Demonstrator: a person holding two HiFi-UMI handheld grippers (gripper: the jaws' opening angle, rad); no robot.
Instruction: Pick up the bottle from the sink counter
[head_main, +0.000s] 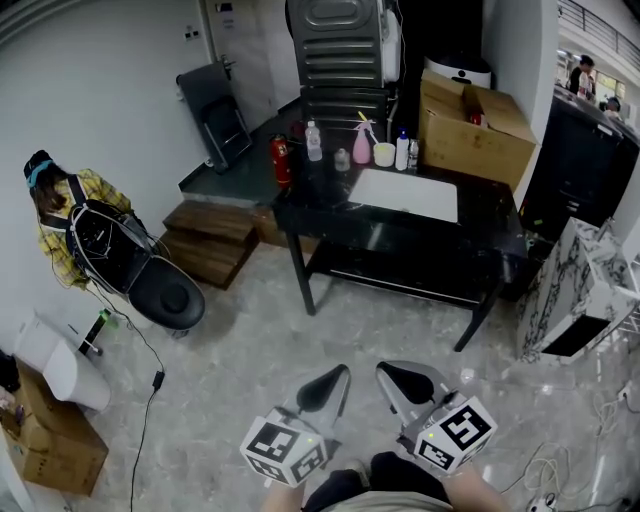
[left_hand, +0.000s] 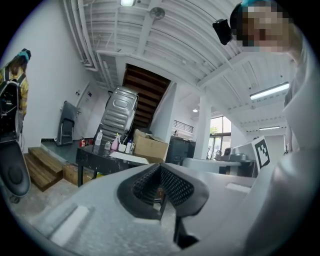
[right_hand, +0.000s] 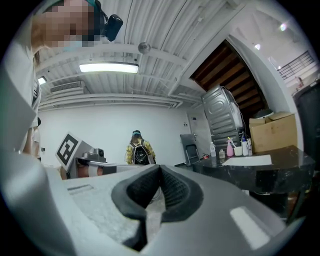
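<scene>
Yellow checked shirt and black backpack on a person (head_main: 72, 222) at the left edge of the head view, next to a round black seat (head_main: 168, 295) on the pale stone floor (head_main: 250, 345). Lower left corner: brown carton (head_main: 50, 445).

Just right of the person, wooden steps (head_main: 210, 238), with a folded black chair (head_main: 215, 110) against the wall behind them.

Upper centre: glossy black table (head_main: 480, 225), a white panel (head_main: 405, 193) lying flat on its top. By the table's far-left corner, a red fire extinguisher (head_main: 281, 160). Lined up along the far edge, left to right: clear bottle (head_main: 313, 141) with a white cap, upright; small jar (head_main: 342, 159); pink spray bottle (head_main: 361, 144); pale cup (head_main: 384, 154); white bottle (head_main: 402, 151) with a blue cap. Clear bottle untouched, well apart from both grippers.

Bottom centre, close under the camera: left gripper (head_main: 332, 383), its dark ribbed fingers (left_hand: 142, 185) pressed together with nothing between them. Just beside it, right gripper (head_main: 393, 380), fingers likewise closed tight and empty. Both held low over the floor, tips pointing up the frame toward the table. Seen from the left gripper view, the same row of bottles small at middle left, above the closed fingertips. From the right gripper view, table and bottles at middle right, the person in yellow at centre.

Upper right: open cardboard box (head_main: 470, 125) just beyond the table's far-right corner. Right edge: white marbled cabinet (head_main: 585, 290) on the floor.
</scene>
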